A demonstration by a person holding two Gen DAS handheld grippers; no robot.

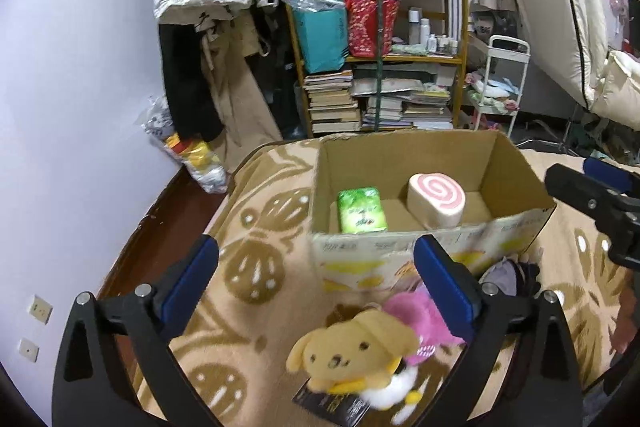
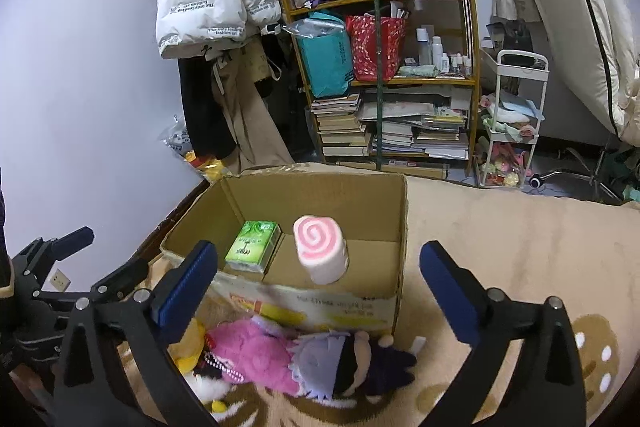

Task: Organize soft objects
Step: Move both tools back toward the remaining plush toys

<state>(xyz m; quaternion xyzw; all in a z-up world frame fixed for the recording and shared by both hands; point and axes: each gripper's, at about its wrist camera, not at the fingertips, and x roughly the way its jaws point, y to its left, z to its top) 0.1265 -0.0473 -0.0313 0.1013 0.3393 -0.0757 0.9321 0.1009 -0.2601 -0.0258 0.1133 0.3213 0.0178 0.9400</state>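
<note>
Two soft items are already in the cardboard box: a green tissue pack on the left of its floor and a pink swirl roll cushion standing on end just beside it. The right part of the box floor is bare.

Outstanding, by my reading — three plush items lying on the patterned blanket just in front of the box: a yellow dog plush, a pink plush and a dark-clothed doll with pale lilac hair, the last two touching each other.

The left gripper hangs above the yellow dog, jaws wide, holding nothing. The right gripper hangs over the box's near wall, jaws likewise wide and empty.

Assessment: task partly done — roughly two items of five stowed.
</note>
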